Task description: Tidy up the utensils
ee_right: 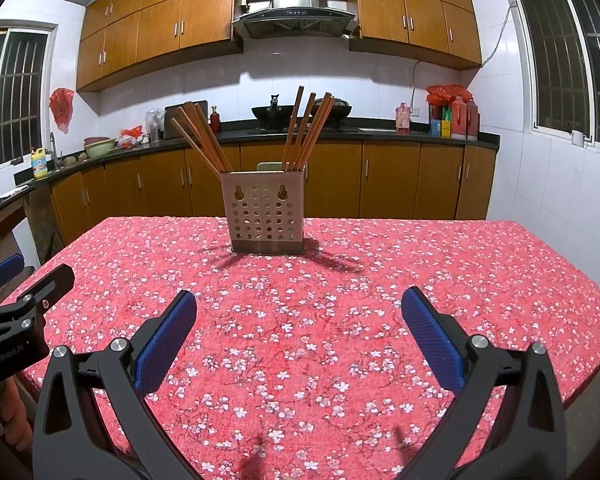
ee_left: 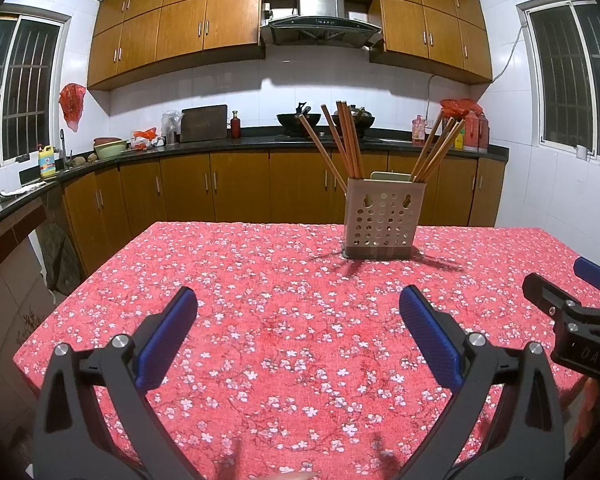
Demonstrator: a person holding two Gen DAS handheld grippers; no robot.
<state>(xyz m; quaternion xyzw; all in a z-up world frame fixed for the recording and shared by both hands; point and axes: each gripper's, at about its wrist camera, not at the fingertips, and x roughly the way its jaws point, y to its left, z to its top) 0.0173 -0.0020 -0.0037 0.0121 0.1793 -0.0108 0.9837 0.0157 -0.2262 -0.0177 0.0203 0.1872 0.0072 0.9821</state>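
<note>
A beige perforated utensil holder (ee_left: 382, 218) (ee_right: 266, 218) stands upright near the far edge of the table. Several wooden chopsticks (ee_left: 346, 140) (ee_right: 204, 140) lean out of it in two bunches, left and right. My left gripper (ee_left: 298, 300) hovers open over the near part of the red floral tablecloth (ee_left: 260, 300), with nothing between its blue pads. My right gripper (ee_right: 299, 304) is likewise open and empty, well short of the holder. Each gripper shows at the edge of the other's view: the right one (ee_left: 580, 280), the left one (ee_right: 24, 276).
A dark kitchen counter (ee_left: 220, 144) with woks, bottles and bowls runs along the back wall, with wooden cabinets (ee_right: 380, 184) beneath and above. The table's left edge drops to tiled floor (ee_left: 4, 320). A chair back (ee_right: 270, 167) peeks up behind the holder.
</note>
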